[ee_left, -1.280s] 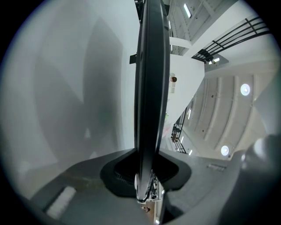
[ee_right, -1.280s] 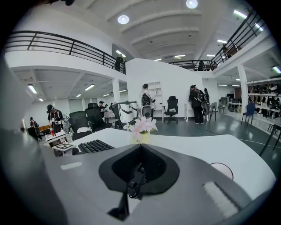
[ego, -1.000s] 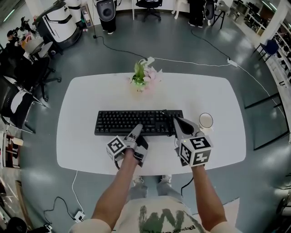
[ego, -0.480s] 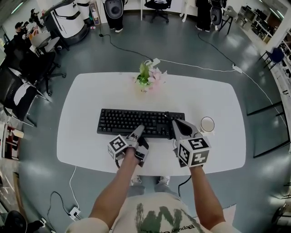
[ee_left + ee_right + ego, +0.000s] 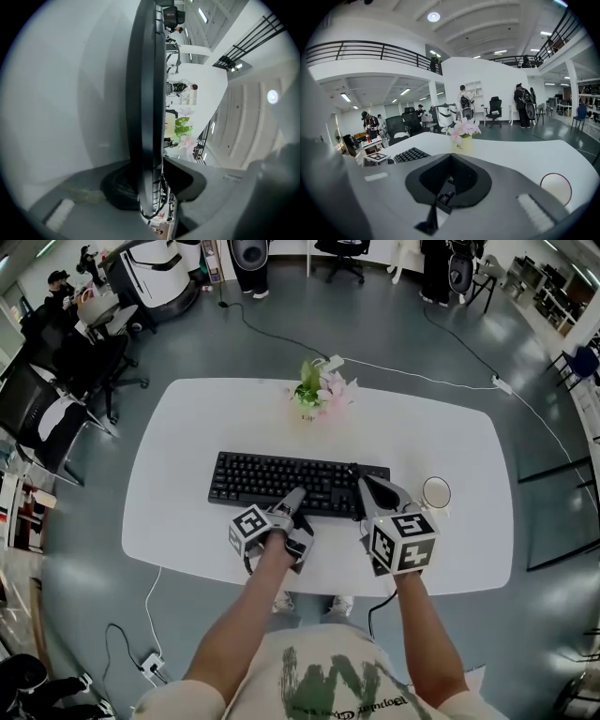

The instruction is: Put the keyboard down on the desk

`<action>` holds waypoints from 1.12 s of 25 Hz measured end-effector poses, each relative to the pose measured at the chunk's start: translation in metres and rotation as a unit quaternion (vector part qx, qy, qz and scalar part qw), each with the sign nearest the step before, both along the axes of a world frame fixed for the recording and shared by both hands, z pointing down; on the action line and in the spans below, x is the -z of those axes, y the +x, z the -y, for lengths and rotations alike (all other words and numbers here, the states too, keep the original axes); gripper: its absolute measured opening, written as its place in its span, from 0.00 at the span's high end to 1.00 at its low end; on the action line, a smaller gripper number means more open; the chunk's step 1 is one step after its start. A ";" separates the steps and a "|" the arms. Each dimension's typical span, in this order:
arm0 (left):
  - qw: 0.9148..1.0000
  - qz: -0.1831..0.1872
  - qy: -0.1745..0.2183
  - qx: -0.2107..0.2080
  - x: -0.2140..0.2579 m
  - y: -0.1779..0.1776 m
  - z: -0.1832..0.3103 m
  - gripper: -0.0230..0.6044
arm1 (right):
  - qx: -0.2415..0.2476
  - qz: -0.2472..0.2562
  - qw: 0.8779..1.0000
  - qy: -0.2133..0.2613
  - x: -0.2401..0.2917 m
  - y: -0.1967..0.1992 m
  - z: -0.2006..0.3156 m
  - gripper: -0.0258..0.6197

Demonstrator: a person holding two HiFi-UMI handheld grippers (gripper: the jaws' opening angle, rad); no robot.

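The black keyboard [image 5: 272,482] lies flat on the white desk [image 5: 187,427], near its front middle. My left gripper [image 5: 298,495] is turned on its side at the keyboard's front edge. In the left gripper view the keyboard [image 5: 145,93] runs as a dark band between the jaws of the left gripper [image 5: 150,164]. Those jaws are opening, and a thin slit of background shows beside the keyboard. My right gripper [image 5: 362,482] lies over the keyboard's right end, shut to a narrow seam. The right gripper [image 5: 447,161] has the keyboard [image 5: 408,154] showing to its left.
A pot of pink flowers [image 5: 321,390] stands at the desk's far edge behind the keyboard. A white cup [image 5: 436,492] sits just right of my right gripper. Black office chairs [image 5: 56,418] stand off the desk's left end. Cables cross the floor beyond.
The head camera has drifted, so the desk sits a little lower and further right in view. The keyboard and both grippers keep their places relative to each other.
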State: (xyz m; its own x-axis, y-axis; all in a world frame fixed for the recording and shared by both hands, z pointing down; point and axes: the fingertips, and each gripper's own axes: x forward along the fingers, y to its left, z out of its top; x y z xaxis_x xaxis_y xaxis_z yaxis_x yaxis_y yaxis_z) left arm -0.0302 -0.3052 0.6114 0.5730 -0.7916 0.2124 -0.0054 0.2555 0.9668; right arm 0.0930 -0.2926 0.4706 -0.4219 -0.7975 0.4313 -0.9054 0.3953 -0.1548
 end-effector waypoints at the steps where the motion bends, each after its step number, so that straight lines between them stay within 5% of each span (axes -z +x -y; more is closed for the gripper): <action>1: 1.000 0.004 -0.004 0.003 0.000 0.000 0.000 0.75 | 0.002 0.000 1.000 0.000 0.000 -0.001 0.000 0.96; 11: 0.999 0.029 -0.016 0.010 0.001 0.000 0.001 0.71 | 0.007 0.003 1.000 -0.001 0.001 0.002 -0.003 0.96; 19: 0.998 0.029 -0.043 0.025 0.006 0.000 0.008 0.50 | 0.014 0.007 1.000 0.001 0.003 0.002 -0.008 0.96; 28: 0.993 0.044 -0.098 0.040 0.007 -0.003 0.011 0.39 | 0.018 0.013 1.000 -0.001 0.000 0.004 -0.012 0.96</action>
State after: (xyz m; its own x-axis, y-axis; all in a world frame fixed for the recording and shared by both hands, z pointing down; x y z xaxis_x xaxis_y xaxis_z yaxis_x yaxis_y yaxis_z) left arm -0.0333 -0.3162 0.6043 0.4820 -0.7725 0.4136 -0.0587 0.4425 0.8949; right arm 0.0966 -0.2805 0.4710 -0.4618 -0.7810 0.4204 -0.8861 0.4273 -0.1795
